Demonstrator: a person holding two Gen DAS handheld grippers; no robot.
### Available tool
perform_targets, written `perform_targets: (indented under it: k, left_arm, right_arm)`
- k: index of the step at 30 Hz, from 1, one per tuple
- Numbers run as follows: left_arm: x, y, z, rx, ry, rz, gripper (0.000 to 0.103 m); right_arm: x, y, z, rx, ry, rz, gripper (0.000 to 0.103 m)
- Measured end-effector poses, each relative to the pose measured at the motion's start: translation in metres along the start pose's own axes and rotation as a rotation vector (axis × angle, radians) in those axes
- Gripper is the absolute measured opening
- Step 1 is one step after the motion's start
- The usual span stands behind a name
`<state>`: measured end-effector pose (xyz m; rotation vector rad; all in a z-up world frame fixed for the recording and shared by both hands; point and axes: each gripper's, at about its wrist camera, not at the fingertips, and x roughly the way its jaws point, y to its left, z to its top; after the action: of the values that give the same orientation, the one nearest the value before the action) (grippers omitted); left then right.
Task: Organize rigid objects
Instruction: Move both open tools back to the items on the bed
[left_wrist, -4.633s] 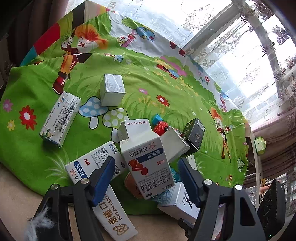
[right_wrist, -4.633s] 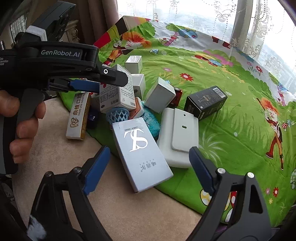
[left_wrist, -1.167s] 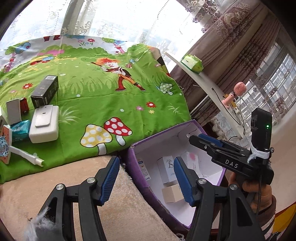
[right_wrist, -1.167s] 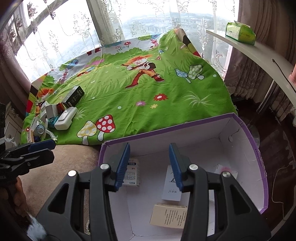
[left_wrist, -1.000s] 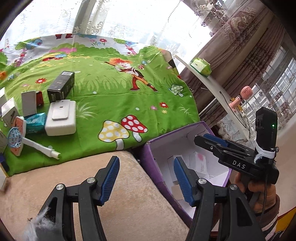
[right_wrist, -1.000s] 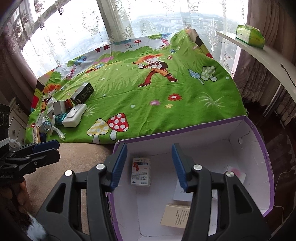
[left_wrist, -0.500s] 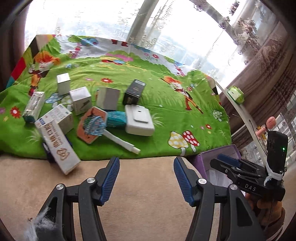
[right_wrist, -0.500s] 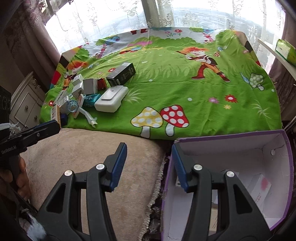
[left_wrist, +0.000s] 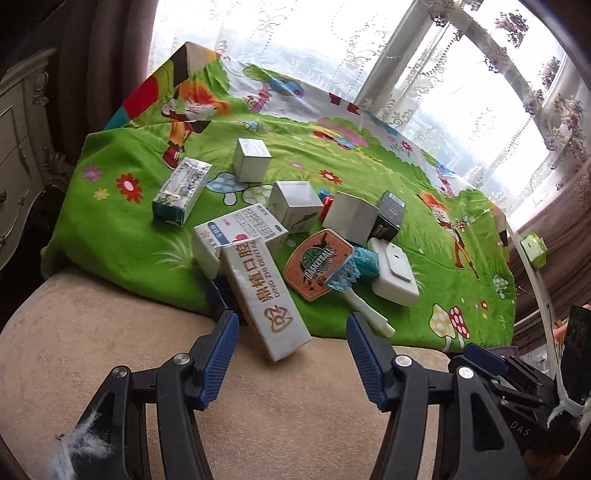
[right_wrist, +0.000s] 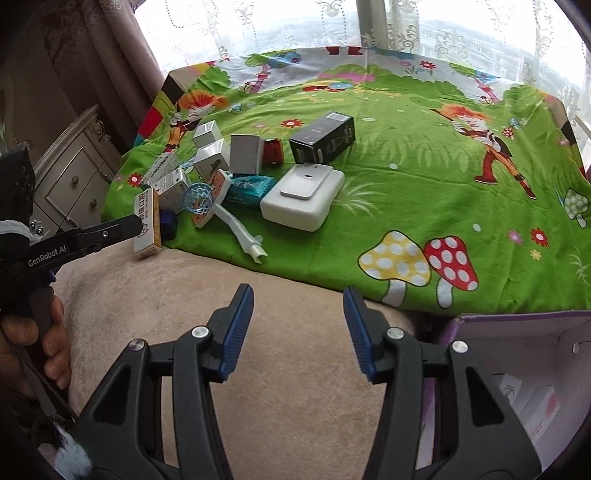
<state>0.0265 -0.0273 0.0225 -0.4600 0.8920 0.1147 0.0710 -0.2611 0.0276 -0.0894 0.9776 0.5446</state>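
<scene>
A pile of small boxes lies on the green cartoon cloth (left_wrist: 122, 229). A long white dental box (left_wrist: 264, 297) leans off the cloth's front edge, just ahead of my open, empty left gripper (left_wrist: 290, 328). Beside it lie an orange basketball-hoop toy (left_wrist: 319, 264), a white flat case (left_wrist: 393, 271) and a black box (left_wrist: 388, 218). My right gripper (right_wrist: 297, 308) is open and empty over the beige cushion, short of the white case (right_wrist: 301, 195) and black box (right_wrist: 321, 138). The purple box (right_wrist: 517, 321) at lower right holds several cartons.
The beige cushion (left_wrist: 92, 354) runs along the front. A white carved cabinet (right_wrist: 70, 170) stands at the left. Lace-curtained windows are behind the cloth. A white shelf with a green tissue pack (left_wrist: 533, 251) is at the right. The left gripper's body shows in the right view (right_wrist: 74, 240).
Both grippers have swung left from the purple box back toward the pile. The left gripper has come close to the long dental box. Both stay open and empty.
</scene>
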Motion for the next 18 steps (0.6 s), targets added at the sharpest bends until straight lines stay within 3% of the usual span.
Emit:
perform_targets:
  k: [18]
  left_arm:
    - [0.01,0.016,0.014,-0.089,-0.004,0.049,0.061]
  right_arm:
    - [0.045,0.052,0.041,-0.134,0.013,0.041,0.055]
